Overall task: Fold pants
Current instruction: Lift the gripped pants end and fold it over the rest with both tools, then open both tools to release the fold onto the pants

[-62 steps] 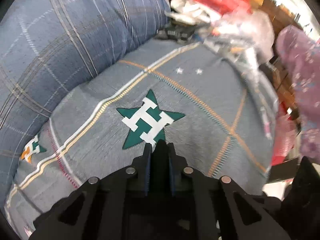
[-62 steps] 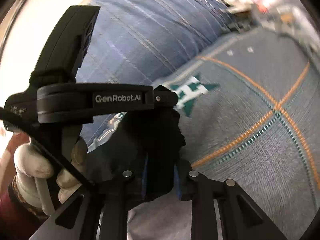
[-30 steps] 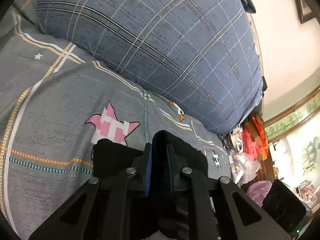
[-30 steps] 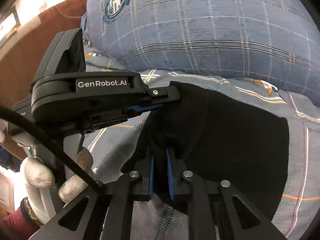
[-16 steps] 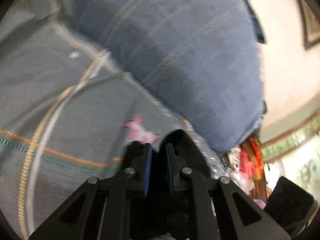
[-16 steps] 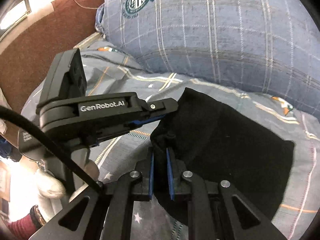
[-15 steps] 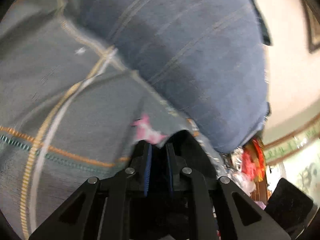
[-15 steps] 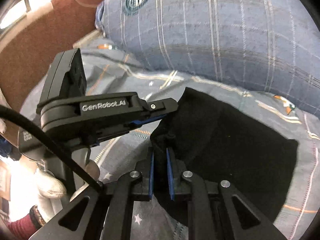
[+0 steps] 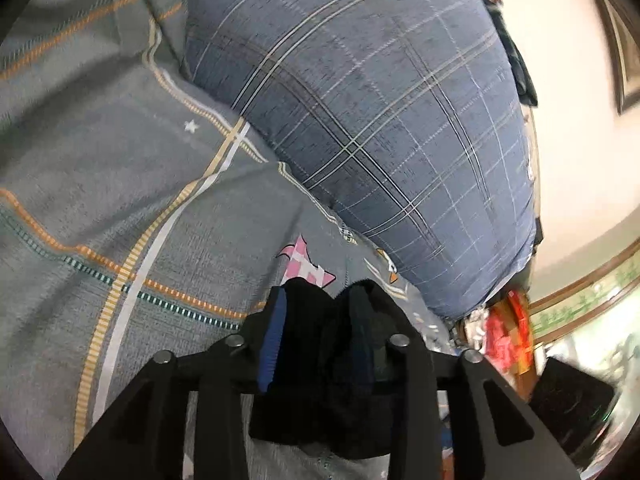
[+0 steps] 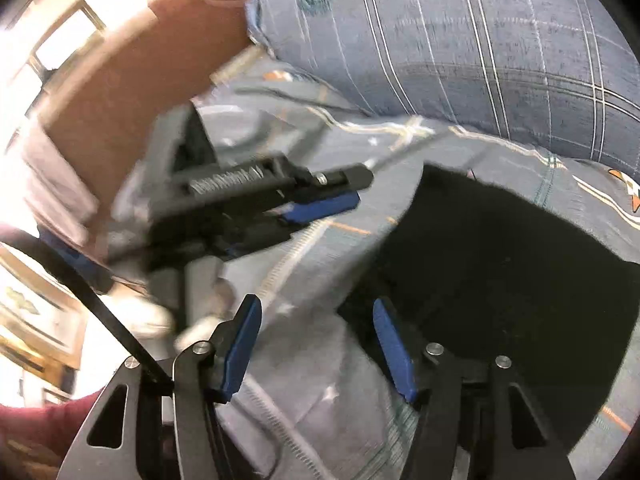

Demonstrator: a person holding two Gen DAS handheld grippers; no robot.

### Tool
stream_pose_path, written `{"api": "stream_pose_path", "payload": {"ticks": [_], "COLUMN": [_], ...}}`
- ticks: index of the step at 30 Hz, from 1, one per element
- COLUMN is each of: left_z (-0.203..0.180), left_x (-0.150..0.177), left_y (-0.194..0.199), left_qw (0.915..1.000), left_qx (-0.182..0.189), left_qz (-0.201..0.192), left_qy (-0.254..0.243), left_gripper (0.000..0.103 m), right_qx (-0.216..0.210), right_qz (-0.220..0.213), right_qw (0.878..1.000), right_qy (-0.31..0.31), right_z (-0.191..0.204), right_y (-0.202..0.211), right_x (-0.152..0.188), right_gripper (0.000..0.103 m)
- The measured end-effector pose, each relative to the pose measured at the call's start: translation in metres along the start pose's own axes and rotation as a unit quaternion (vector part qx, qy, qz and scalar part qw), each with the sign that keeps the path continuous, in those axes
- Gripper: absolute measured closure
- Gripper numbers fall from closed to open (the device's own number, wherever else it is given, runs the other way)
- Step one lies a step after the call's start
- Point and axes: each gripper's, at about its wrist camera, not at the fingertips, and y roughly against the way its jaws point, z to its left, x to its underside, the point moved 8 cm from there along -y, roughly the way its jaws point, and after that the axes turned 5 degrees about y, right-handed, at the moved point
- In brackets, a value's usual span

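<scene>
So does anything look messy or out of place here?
Mostly no. The black pants lie flat on the bedspread, though one corner looks bunched up between the left hand-held gripper's blue pads.

1 black pants, 1 plaid pillow, 1 patterned bedsheet, 2 tongs: left tongs, right tongs.

matt black cloth pants, woven bedsheet

A blue plaid pillow rests on the grey star-print bedsheet, with perhaps a brown headboard behind.
</scene>
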Motion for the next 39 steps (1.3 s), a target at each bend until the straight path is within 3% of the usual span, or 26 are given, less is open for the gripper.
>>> {"api": "stream_pose_path", "payload": {"ticks": [2,4,6,8,9,12,16,20,22,24,25,26,29,33,36,39], "left_z": [-0.006,-0.011,-0.011,-0.008,-0.007,-0.002,0.01,0.013,0.009,0.003,0.001,-0.002,-0.008,-0.018,-0.033,-0.054], "left_x": [0.009,0.023,0.036,0.048,0.052,0.057,0.06,0.059,0.059,0.061,0.063,0.065,0.078,0.111,0.138,0.159], "left_y": [-0.001,-0.008,-0.017,-0.024,-0.025,-0.019,-0.014,0.002,0.021,0.041,0.05,0.06,0.081,0.085,0.086,0.093], "left_qw": [0.9999,0.9991,0.9974,0.9939,0.9913,0.9906,0.992,0.9961,0.9958,0.9945,0.9936,0.9927,0.99,0.9849,0.9806,0.9747], "left_qx": [-0.004,-0.016,-0.039,-0.074,-0.094,-0.102,-0.1,-0.07,-0.072,-0.078,-0.083,-0.088,-0.104,-0.14,-0.159,-0.168], "left_qz": [0.006,0.015,0.025,0.032,0.027,0.02,0.017,0.02,0.006,-0.01,-0.02,-0.031,-0.054,-0.058,-0.05,-0.055], "left_qy": [-0.015,-0.035,-0.055,-0.075,-0.088,-0.089,-0.075,-0.05,-0.056,-0.069,-0.073,-0.076,-0.078,-0.084,-0.103,-0.137], "left_gripper": [0.066,0.066,0.066,0.072,0.073,0.074,0.074,0.072,0.072,0.071,0.066,0.061,0.052,0.052,0.052,0.052], "right_qx": [-0.001,0.042,0.083,0.1,0.103,0.107,0.085,0.066,0.056,0.061,0.07,0.081,0.12,0.167,0.173,0.179], "right_qz": [-0.03,-0.056,-0.059,-0.041,-0.026,0.027,0.084,0.057,0.003,-0.039,-0.059,-0.079,-0.126,-0.175,-0.2,-0.203], "right_qw": [0.999,0.996,0.992,0.99,0.989,0.987,0.98,0.977,0.98,0.982,0.982,0.981,0.973,0.953,0.938,0.932], "right_qy": [-0.019,-0.052,-0.073,-0.095,-0.103,-0.12,-0.16,-0.196,-0.193,-0.176,-0.165,-0.157,-0.151,-0.18,-0.225,-0.242], "right_z": [-0.008,-0.032,-0.051,-0.068,-0.073,-0.085,-0.09,-0.095,-0.091,-0.084,-0.08,-0.077,-0.071,-0.069,-0.069,-0.063], "right_y": [0.026,0.046,0.048,0.034,0.022,-0.027,-0.091,-0.087,-0.051,-0.014,0.007,0.027,0.081,0.126,0.139,0.143], "right_x": [-0.01,-0.024,-0.035,-0.046,-0.049,-0.054,-0.044,-0.049,-0.06,-0.062,-0.057,-0.049,0.0,0.068,0.108,0.134], "right_gripper": [0.04,0.042,0.056,0.078,0.079,0.082,0.083,0.081,0.081,0.064,0.05,0.043,0.043,0.043,0.042,0.042]}}
